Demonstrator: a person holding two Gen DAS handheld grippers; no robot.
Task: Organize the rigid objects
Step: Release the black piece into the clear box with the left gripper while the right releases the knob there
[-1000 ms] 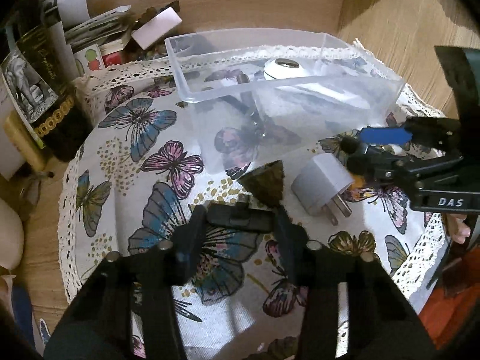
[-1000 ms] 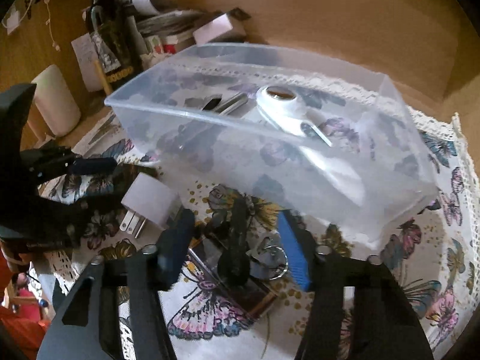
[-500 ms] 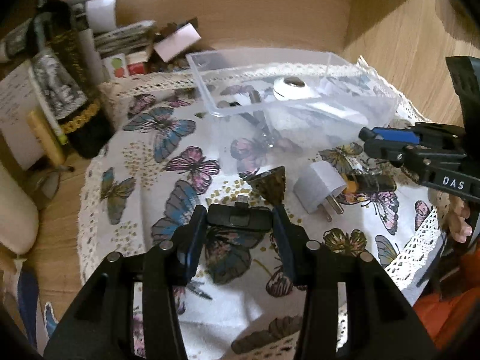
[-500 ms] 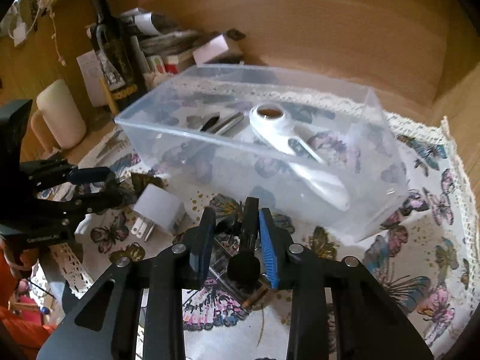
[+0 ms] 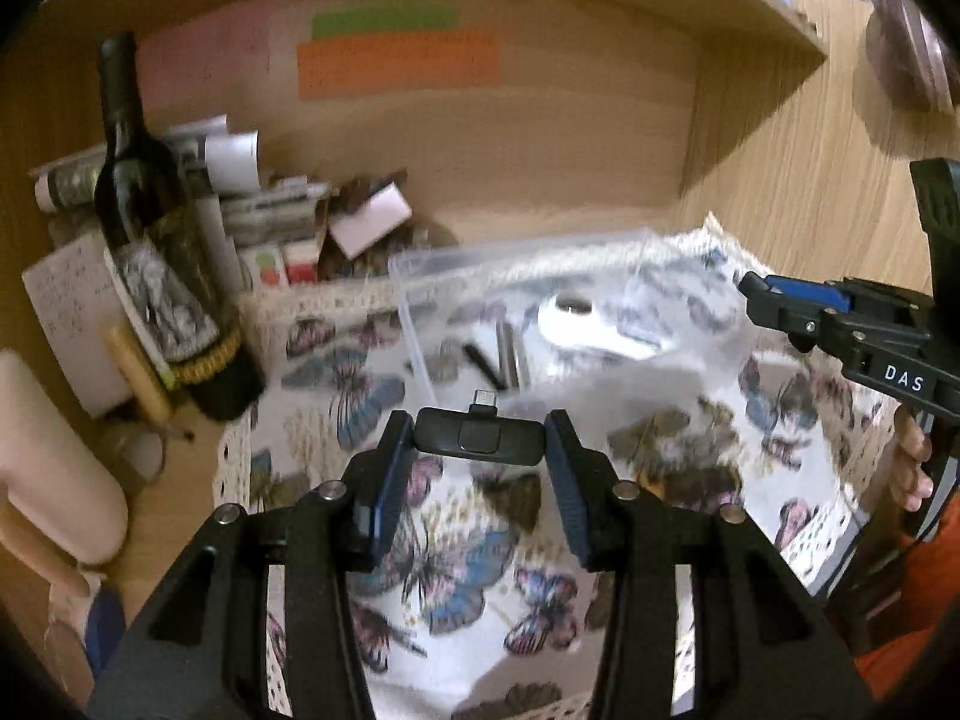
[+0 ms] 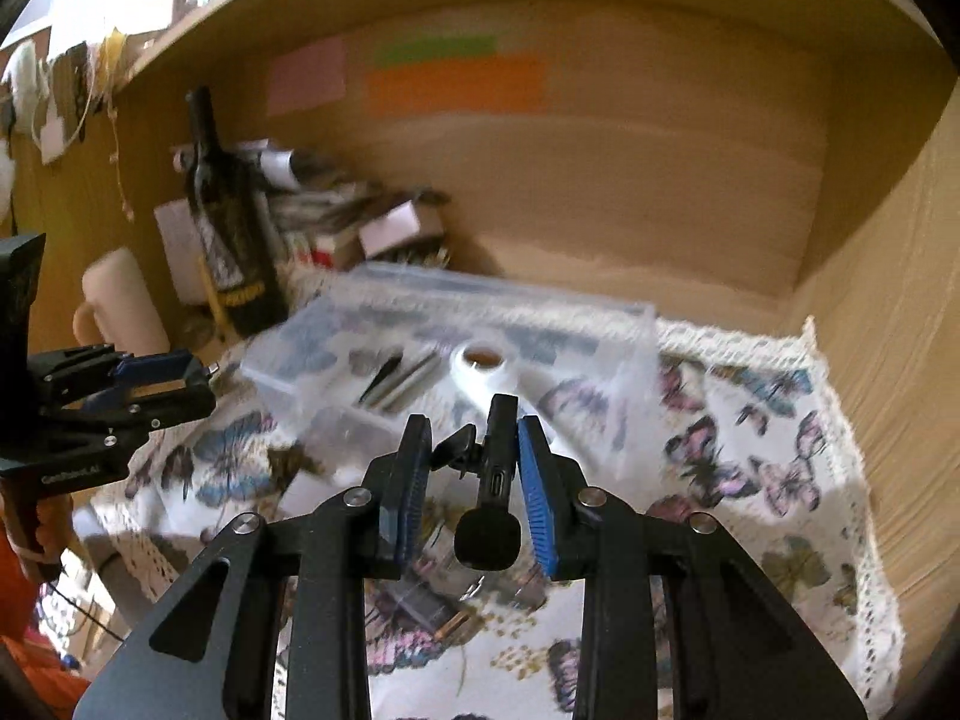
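A wooden desk (image 5: 198, 438) carries a white butterfly-print cloth with a lace edge (image 6: 774, 480). On the cloth sits a clear plastic bin (image 6: 456, 312). Beside the cloth, directly on the wood, stand a dark wine bottle (image 5: 162, 252) and a stack of papers and small boxes (image 5: 300, 228).

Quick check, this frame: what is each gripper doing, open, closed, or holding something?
Left gripper: closed on a flat black USB-C adapter, lifted off the cloth.
Right gripper: closed on a small black clip-on microphone, lifted.
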